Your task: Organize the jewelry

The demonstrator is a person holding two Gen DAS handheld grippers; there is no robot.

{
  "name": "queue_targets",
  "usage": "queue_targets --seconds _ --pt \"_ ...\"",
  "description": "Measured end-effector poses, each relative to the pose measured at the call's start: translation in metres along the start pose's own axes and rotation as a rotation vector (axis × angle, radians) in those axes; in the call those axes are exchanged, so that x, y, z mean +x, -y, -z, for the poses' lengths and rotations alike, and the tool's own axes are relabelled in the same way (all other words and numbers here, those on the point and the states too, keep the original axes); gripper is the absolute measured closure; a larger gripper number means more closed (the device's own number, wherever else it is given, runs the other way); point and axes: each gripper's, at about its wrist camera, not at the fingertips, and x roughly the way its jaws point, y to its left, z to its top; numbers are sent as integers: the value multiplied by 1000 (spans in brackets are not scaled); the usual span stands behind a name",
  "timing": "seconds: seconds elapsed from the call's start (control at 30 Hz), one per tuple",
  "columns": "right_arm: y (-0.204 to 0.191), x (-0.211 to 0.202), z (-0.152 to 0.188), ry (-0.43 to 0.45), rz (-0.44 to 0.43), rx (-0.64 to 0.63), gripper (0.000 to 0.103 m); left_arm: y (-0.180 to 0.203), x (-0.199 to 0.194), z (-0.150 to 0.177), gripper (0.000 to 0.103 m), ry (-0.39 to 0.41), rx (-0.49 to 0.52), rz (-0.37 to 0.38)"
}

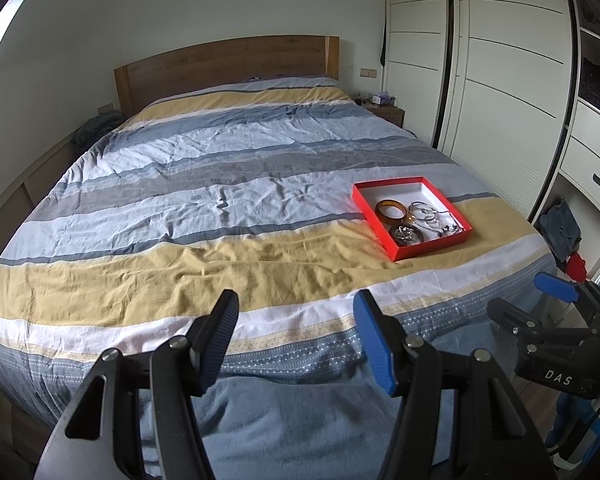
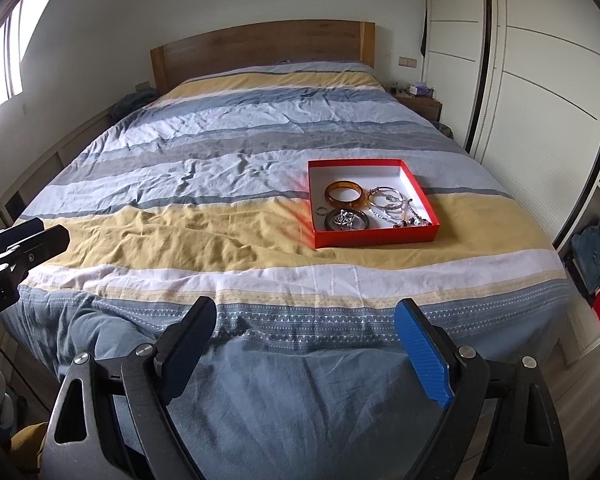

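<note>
A shallow red box (image 1: 434,251) (image 2: 376,237) with a white inside lies on the yellow stripe of the bedspread, right of centre. In it are an amber bangle (image 1: 391,210) (image 2: 345,194), a dark bangle (image 1: 408,235) (image 2: 346,220) with a silver piece inside, silver hoops (image 1: 423,212) (image 2: 384,199) and a chain tangle (image 2: 414,220). My left gripper (image 1: 294,308) stands open over the foot of the bed, well short of the box, nothing between its fingers. My right gripper (image 2: 306,316) is open too, empty, below the box.
The striped bed (image 1: 180,208) (image 2: 180,200) fills both views, with a wooden headboard (image 1: 228,64) at the far end. White wardrobe doors (image 1: 500,80) and drawers line the right side. A nightstand (image 1: 384,110) stands beside the headboard. Folded clothes (image 2: 592,256) sit on low shelves.
</note>
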Motion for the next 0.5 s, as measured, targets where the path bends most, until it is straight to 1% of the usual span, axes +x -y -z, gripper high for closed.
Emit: queue_targets --seconds 0.5 --pt "3 -3 0 8 5 11 13 0 -6 -1 45 0 -4 -8"
